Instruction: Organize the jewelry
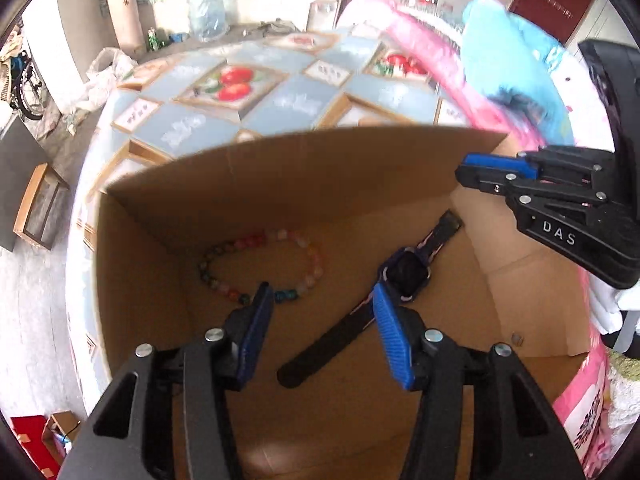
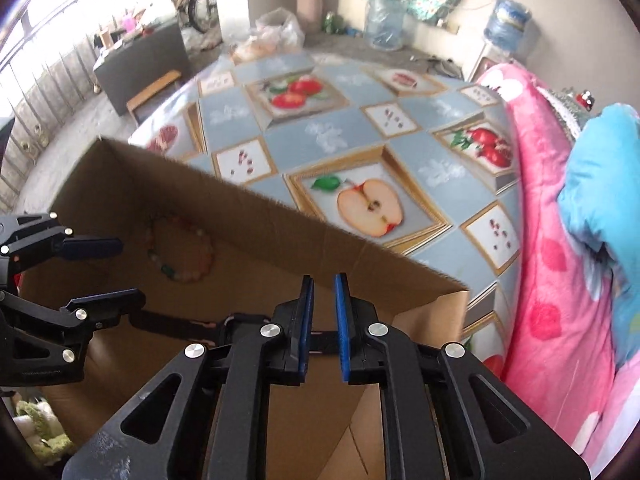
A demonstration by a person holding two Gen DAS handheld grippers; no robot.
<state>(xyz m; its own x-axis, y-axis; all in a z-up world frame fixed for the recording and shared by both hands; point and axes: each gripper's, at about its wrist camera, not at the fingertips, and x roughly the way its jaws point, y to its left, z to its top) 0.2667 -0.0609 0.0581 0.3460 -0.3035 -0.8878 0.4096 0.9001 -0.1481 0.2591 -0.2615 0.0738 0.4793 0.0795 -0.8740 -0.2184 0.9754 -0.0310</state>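
In the box [image 1: 320,168], the watch [image 1: 404,272] lies just beyond the open, empty left tool [image 1: 322,300]; the right tool [image 2: 322,280] stands slightly parted, empty.

Both wrist views look steeply down, close, into one cardboard box [image 1: 280,184].

Box [image 1: 280,184] top open, tall walls round, bracelet [image 1: 260,268] & watch [image 1: 408,272] on floor, rest bare

Bright daylight enters around eleven o'clock, glaring white; the cardboard box [image 1: 288,184] interior is shadowed, and curved fisheye edges blur
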